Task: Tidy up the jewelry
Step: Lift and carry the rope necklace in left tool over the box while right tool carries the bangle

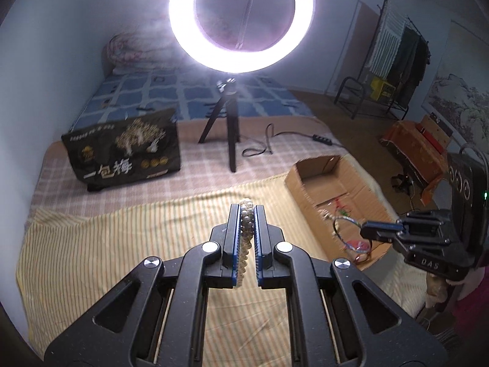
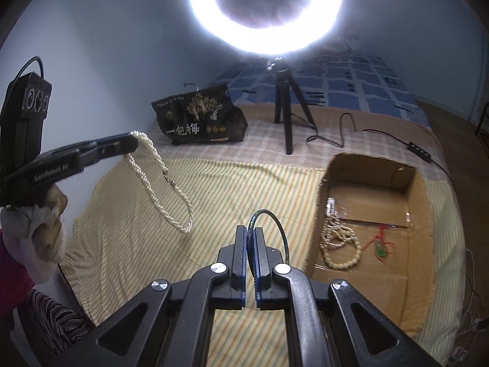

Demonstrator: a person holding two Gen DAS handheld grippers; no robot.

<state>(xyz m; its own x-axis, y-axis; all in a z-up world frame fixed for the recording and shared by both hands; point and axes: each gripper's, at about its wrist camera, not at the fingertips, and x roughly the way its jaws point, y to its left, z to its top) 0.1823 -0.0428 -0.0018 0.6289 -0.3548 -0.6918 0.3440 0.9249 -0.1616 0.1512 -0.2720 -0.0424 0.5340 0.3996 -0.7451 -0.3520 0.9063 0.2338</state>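
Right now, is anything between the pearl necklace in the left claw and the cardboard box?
Only the right claw, which hangs over the cardboard box holding a dark bangle. Otherwise just bare striped cloth lies between the pearl necklace and the box.

Lit ring light on tripod, black snack bag nearby, clothes rack w/ garments at back
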